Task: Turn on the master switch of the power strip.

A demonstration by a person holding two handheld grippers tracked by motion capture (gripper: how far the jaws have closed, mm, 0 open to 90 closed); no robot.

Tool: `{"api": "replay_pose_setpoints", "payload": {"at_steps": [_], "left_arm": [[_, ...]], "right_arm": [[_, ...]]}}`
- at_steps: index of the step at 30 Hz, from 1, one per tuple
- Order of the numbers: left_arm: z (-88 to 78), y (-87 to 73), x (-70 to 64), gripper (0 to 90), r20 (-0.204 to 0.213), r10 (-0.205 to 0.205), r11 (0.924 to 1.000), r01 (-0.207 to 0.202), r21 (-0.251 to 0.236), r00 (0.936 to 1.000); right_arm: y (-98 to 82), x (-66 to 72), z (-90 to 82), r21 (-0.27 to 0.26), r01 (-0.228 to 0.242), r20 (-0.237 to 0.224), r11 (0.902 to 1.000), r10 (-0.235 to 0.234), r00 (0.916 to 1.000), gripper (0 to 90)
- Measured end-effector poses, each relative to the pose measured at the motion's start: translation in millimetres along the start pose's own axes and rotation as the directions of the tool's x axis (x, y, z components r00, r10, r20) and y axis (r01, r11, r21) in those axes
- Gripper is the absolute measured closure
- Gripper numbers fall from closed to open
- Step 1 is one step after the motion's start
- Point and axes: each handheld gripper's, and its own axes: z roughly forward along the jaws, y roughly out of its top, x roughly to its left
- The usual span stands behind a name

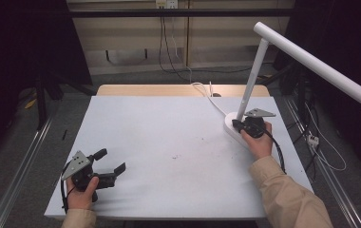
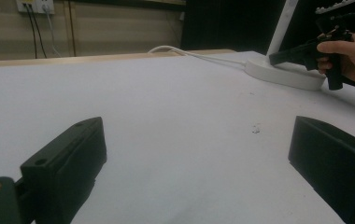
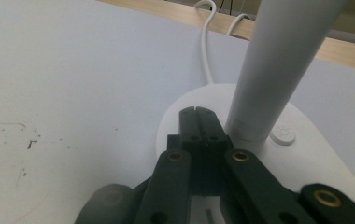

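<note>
one white table [image 1: 169, 137] (faint smudges), dim room

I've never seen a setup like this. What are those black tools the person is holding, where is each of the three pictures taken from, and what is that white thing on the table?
A person sits at a table covered in white and holds a hand tool in each hand. Each tool is a gripper with two black jaws and a small camera on it.

The high view looks down from above. It shows the left gripper near the front left corner, jaws wide apart and holding nothing.

The left gripper view looks along that tool's own jaws across the bare cover towards the other hand.

The right gripper view looks along the right gripper. Its jaws are closed together, with nothing between them, their tips over the round base of a white desk lamp, beside its pole.

The lamp's white cable runs off the table's far edge. A small button sits on the base.
</note>
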Motion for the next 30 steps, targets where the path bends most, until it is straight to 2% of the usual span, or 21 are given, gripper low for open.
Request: {"api": "replay_pose_setpoints", "payload": {"at_steps": [13, 16, 19, 30], "left_arm": [[0.0, 0.3, -0.6, 4.0, -0.003, -0.001, 1.0000, 0.001, 0.000, 1.0000], [0.0, 0.5, -0.8, 4.0, -0.005, 0.001, 1.0000, -0.001, 0.001, 1.0000], [0.2, 0.7, -0.9, 4.1, -0.004, 0.001, 1.0000, -0.001, 0.000, 1.0000], [0.1, 0.6, -1.2, 4.1, -0.005, 0.005, 1.0000, -0.005, -0.001, 1.0000]], "right_arm": [[-1.5, -0.4, 0.6, -0.009, 0.010, -0.006, 0.9999, -0.010, 0.9999, 90.0], [-2.1, -1.2, 1.2, -0.015, -0.006, -0.011, 0.9999, 0.006, 0.9999, 90.0], [-1.5, 0.9, 1.9, -0.012, 0.016, 0.000, 0.9998, -0.016, 0.9999, 90.0], [-2.1, 1.5, 2.2, -0.007, 0.005, 0.004, 1.0000, -0.005, 1.0000, 90.0]]}}
